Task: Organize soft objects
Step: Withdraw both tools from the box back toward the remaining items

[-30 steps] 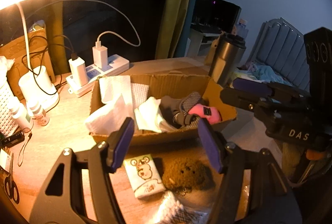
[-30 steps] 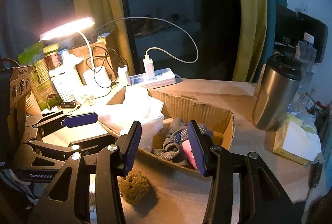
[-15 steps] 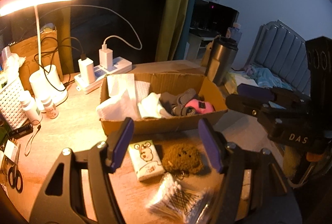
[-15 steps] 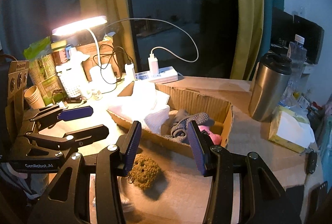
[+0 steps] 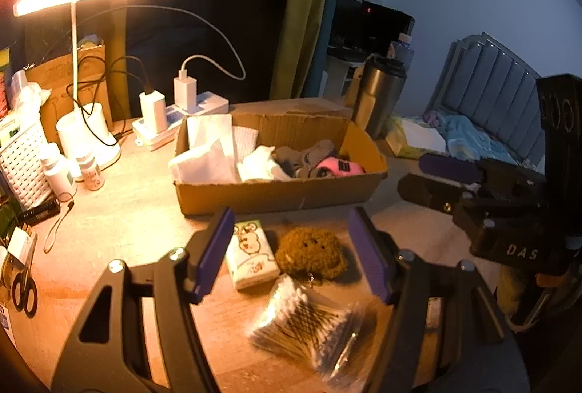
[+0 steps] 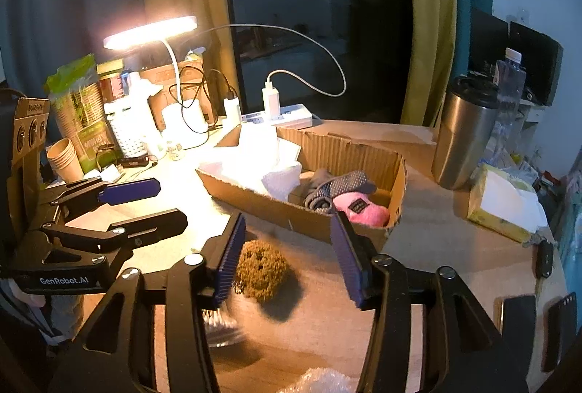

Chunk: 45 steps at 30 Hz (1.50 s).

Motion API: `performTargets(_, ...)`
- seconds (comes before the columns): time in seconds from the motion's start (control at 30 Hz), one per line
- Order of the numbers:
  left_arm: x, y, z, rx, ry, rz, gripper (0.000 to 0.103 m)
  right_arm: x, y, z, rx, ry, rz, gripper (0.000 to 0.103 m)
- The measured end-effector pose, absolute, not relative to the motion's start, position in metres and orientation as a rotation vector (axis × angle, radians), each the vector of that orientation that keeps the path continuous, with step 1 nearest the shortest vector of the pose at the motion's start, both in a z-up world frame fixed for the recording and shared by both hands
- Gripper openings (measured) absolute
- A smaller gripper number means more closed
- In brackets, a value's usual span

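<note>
Inside the cardboard box, socks and tissues already lie. Near the table's front edge, the brown fuzzy toy and tissue pack wait. Left gripper and right gripper are spread, holding nothing.

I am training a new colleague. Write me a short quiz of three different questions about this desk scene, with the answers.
1. True or false: the brown fuzzy plush toy lies inside the open cardboard box.
2. Which item is in the box? A) pink plush toy B) clear bag of cotton swabs C) small tissue packet with a cartoon mouse
3. Fill in: both the left gripper and the right gripper are ____.

Key: 1 false, it lies on the table before the box; 2 A; 3 open.
</note>
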<state>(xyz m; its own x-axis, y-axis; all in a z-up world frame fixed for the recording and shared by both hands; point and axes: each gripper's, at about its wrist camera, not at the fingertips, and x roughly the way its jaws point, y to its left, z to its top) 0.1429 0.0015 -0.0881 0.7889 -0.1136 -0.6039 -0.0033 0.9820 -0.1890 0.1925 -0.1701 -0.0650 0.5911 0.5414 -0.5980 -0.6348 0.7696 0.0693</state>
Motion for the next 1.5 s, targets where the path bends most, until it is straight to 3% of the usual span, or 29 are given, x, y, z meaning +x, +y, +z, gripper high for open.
performTargets(0.67, 0.109, -0.015, -0.107, -0.171, 0.694, -0.072, 0.067, 0.155, -0.194, -0.098, -0.139, 0.692, 0.642, 0.058)
performTargets(0.8, 0.104, -0.019, -0.115, -0.174, 0.71, -0.082, 0.067, 0.149, -0.198, -0.108, -0.144, 0.707, 0.626, 0.063)
performTargets(0.9, 0.101, -0.022, -0.124, -0.173, 0.724, -0.087, 0.075, 0.145, -0.202, -0.116, -0.143, 0.719, 0.608, 0.069)
performTargets(0.97, 0.1, -0.023, -0.129, -0.171, 0.735, -0.092, 0.088, 0.142, -0.207, -0.121, -0.138, 0.722, 0.592, 0.071)
performTargets(1.5, 0.101, -0.034, -0.158, -0.155, 0.811, -0.075, 0.088, 0.136, -0.236, -0.159, -0.115, 0.791, 0.566, 0.074)
